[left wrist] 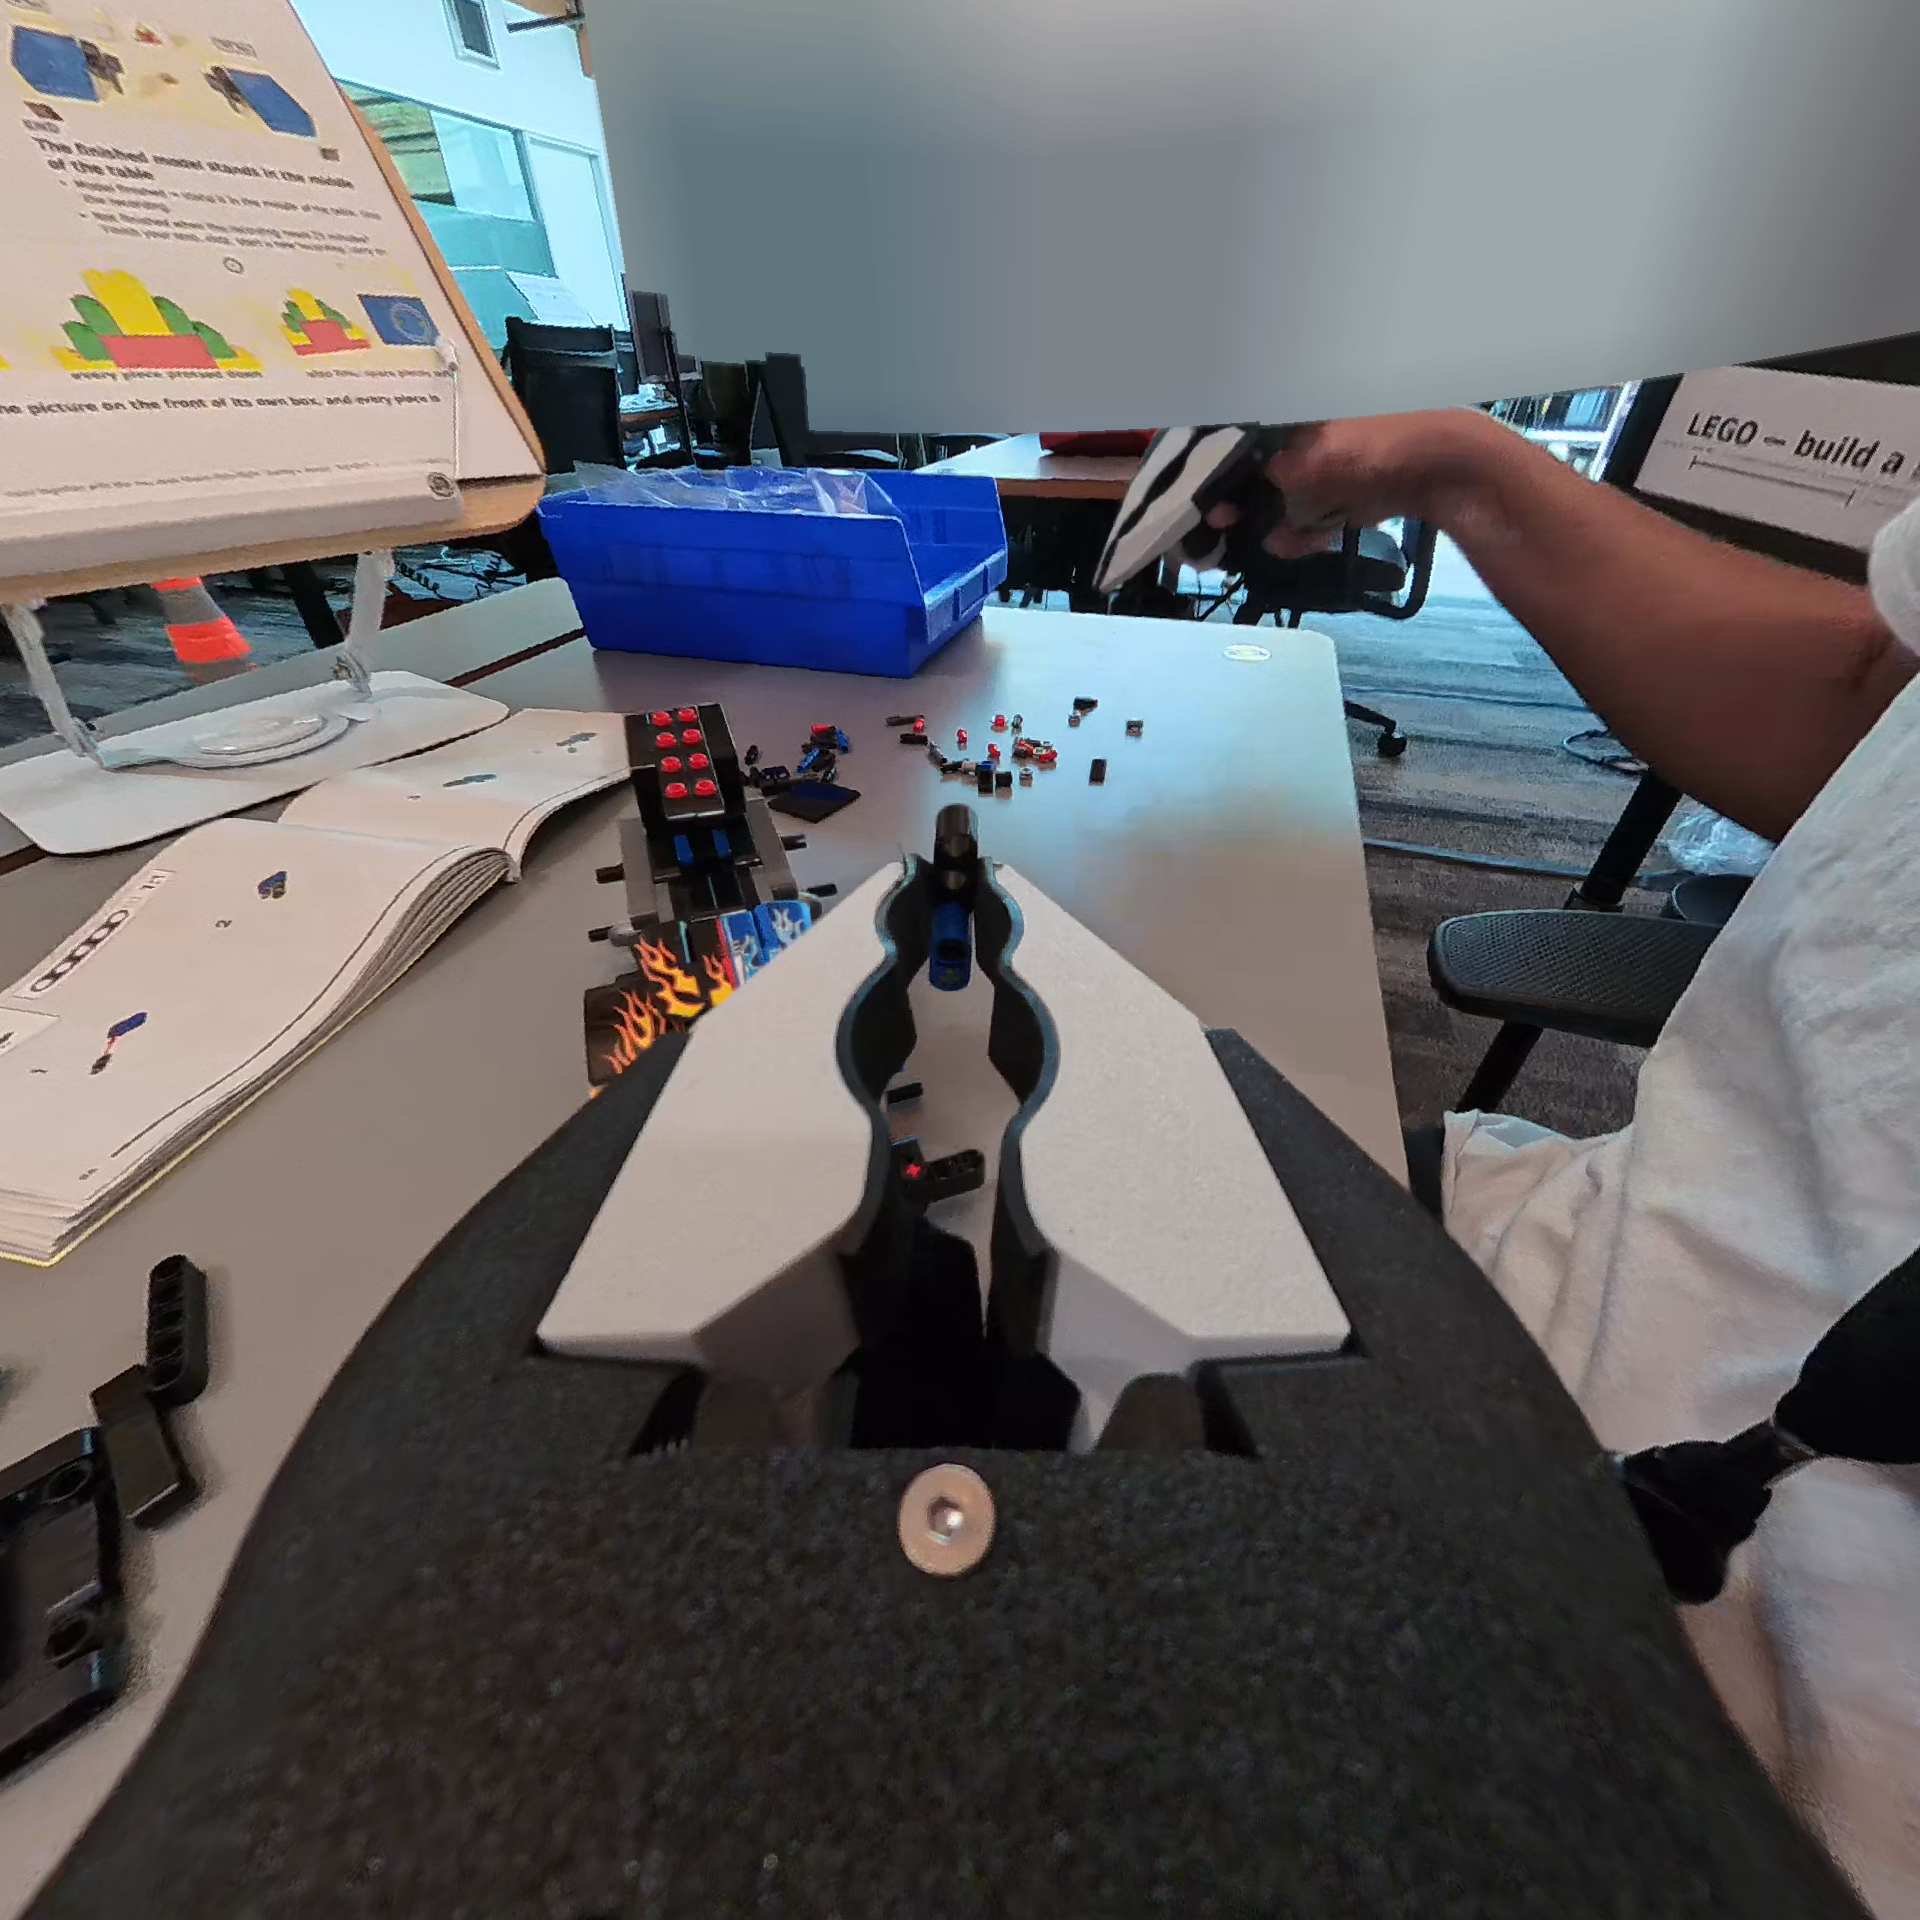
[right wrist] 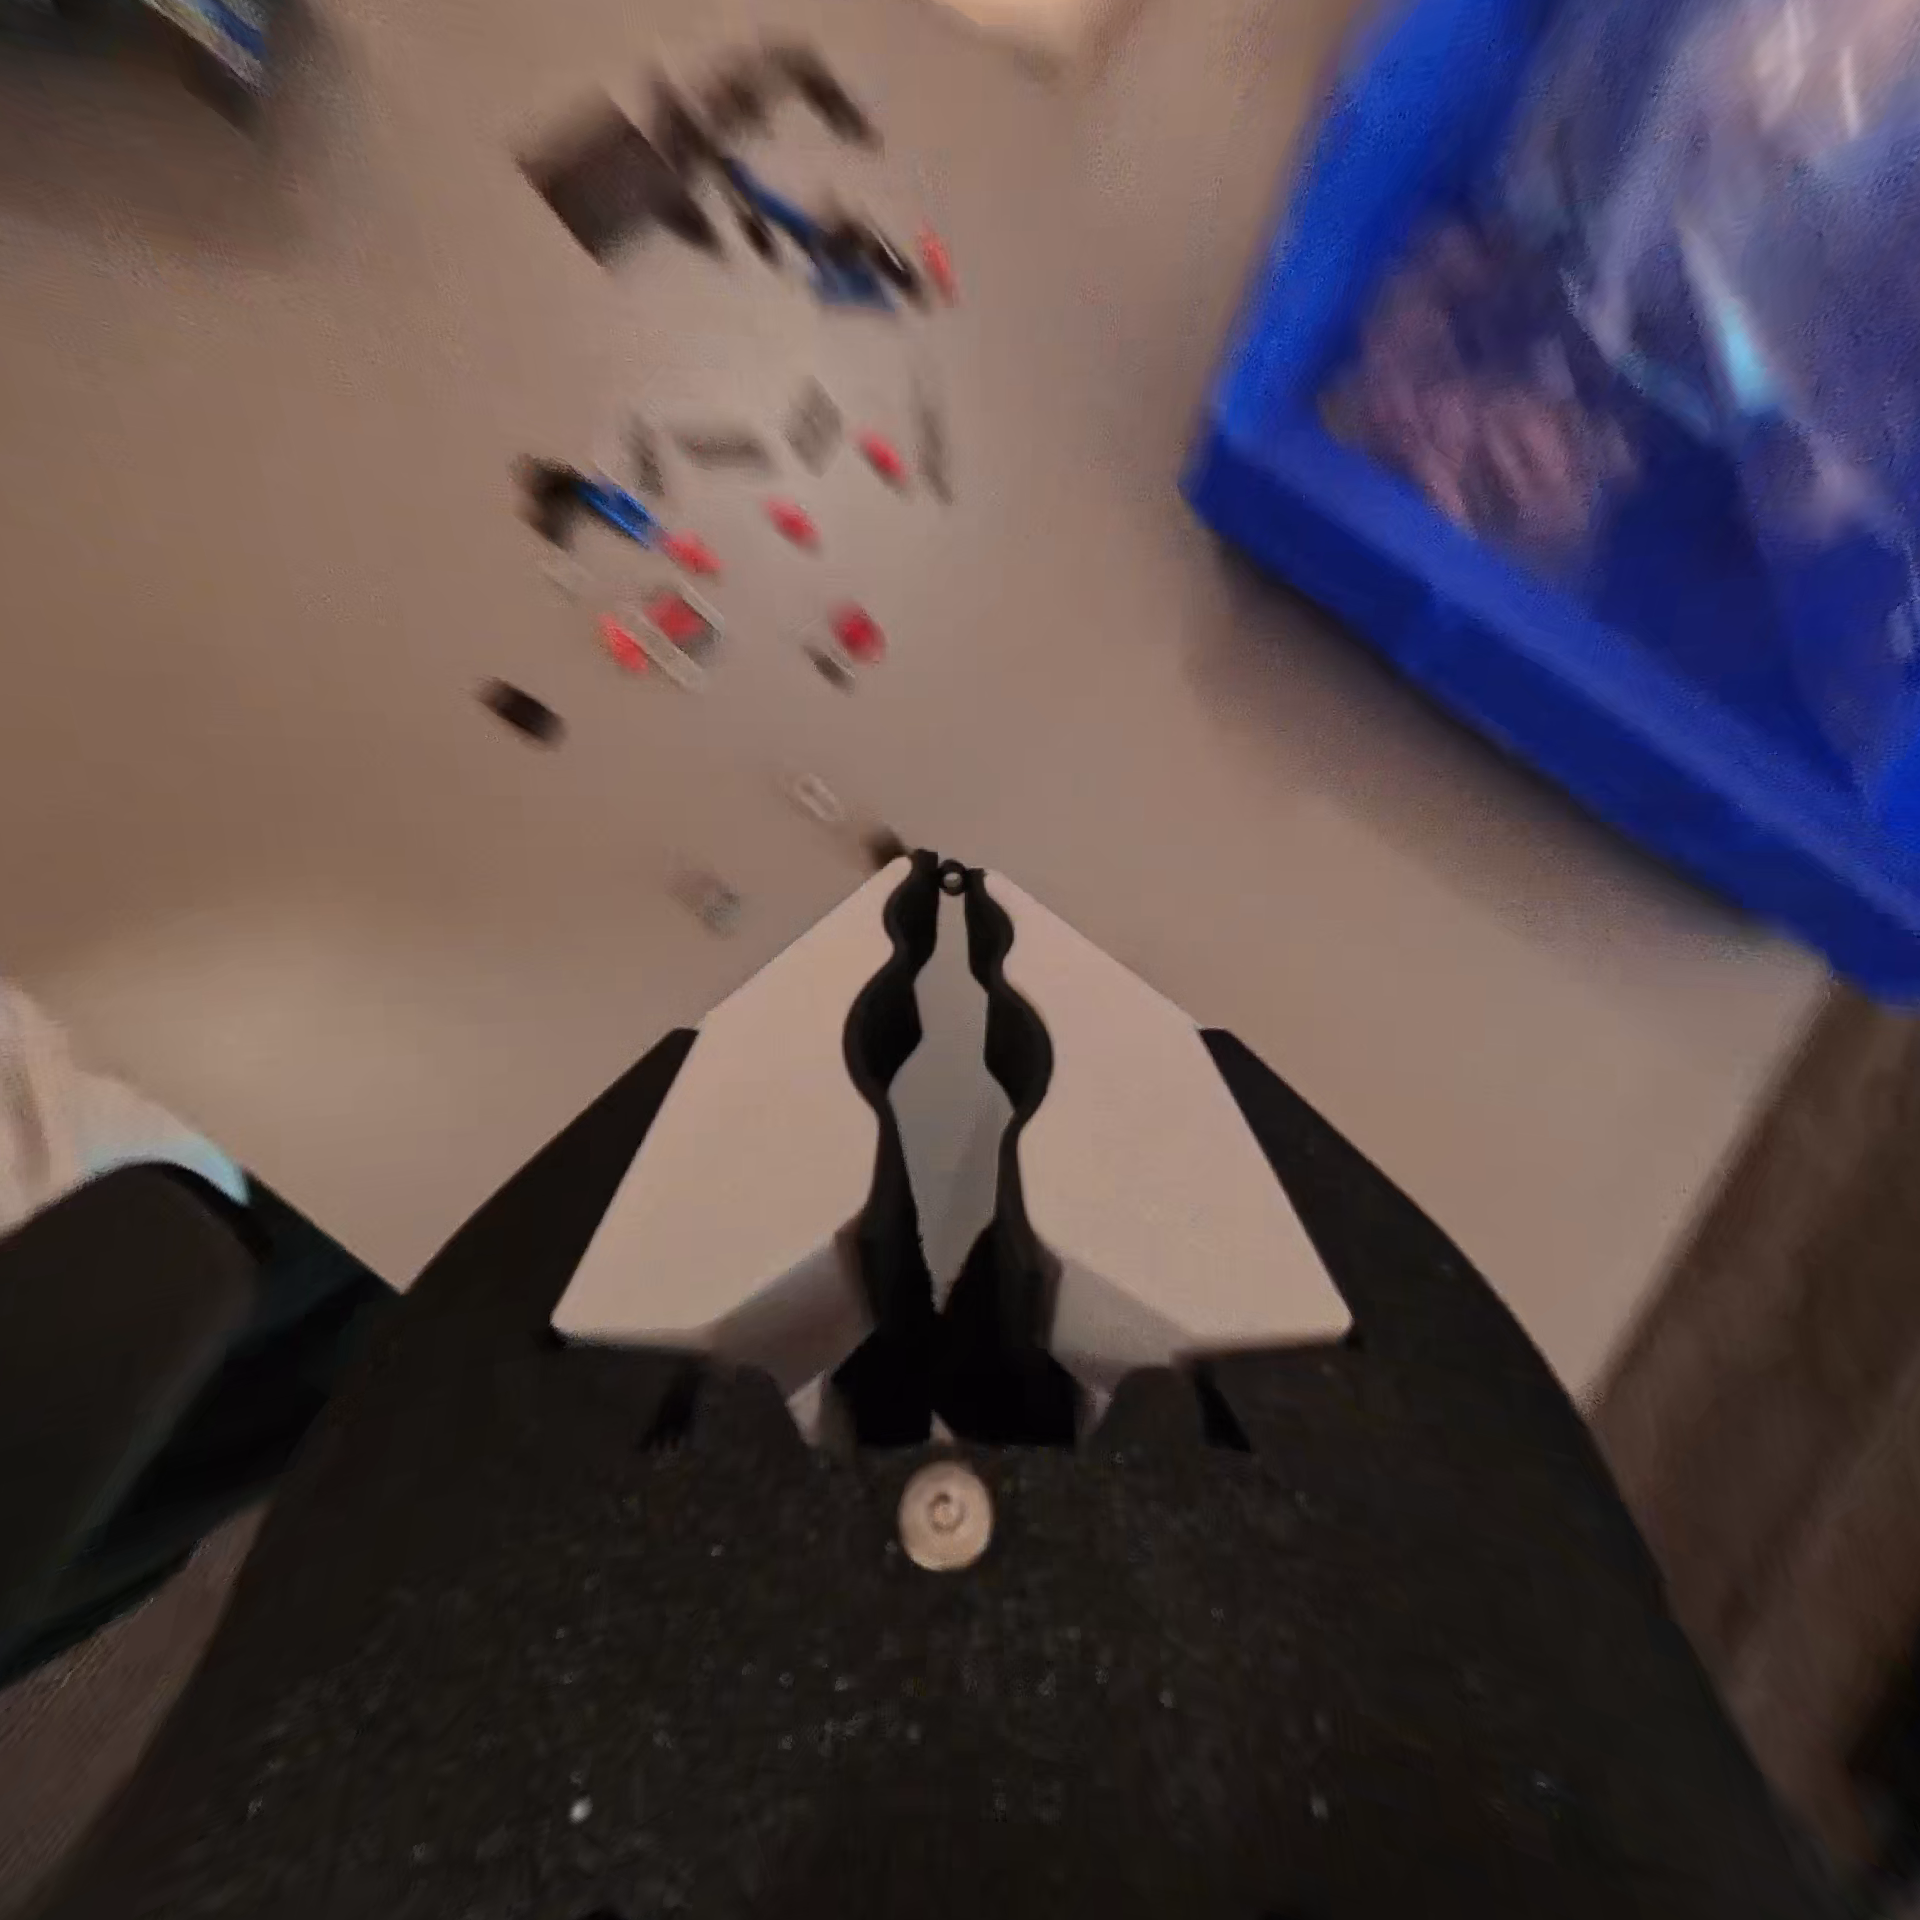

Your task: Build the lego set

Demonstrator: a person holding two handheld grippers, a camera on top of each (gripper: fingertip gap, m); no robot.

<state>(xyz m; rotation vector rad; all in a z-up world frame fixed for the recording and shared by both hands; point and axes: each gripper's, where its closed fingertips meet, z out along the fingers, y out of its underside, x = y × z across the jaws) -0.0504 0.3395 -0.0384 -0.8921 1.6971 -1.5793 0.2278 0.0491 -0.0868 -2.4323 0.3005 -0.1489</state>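
In the left wrist view my left gripper (left wrist: pixel 951 888) is shut on a small blue-and-black connector piece (left wrist: pixel 948 940) and holds it above the grey table (left wrist: pixel 1195 883). The part-built black model (left wrist: pixel 691 821), with red studs and flame stickers, lies just left of it. Several loose red, black and blue pieces (left wrist: pixel 987 748) lie beyond. My right gripper (left wrist: pixel 1164 509) is raised in a hand at the upper right. In the blurred right wrist view it (right wrist: pixel 948 875) is shut on a tiny black ring-like piece (right wrist: pixel 952 879) above the scattered pieces (right wrist: pixel 727 540).
A blue bin (left wrist: pixel 769 571) holding plastic bags stands at the table's far side and also shows in the right wrist view (right wrist: pixel 1558 520). An open instruction booklet (left wrist: pixel 260 987) and a sheet on a stand (left wrist: pixel 229 260) are at the left. Black parts (left wrist: pixel 156 1361) lie at the near left. A chair (left wrist: pixel 1558 966) is at the right. The gap from one gripper's tips to the other's is roughly 40 cm.
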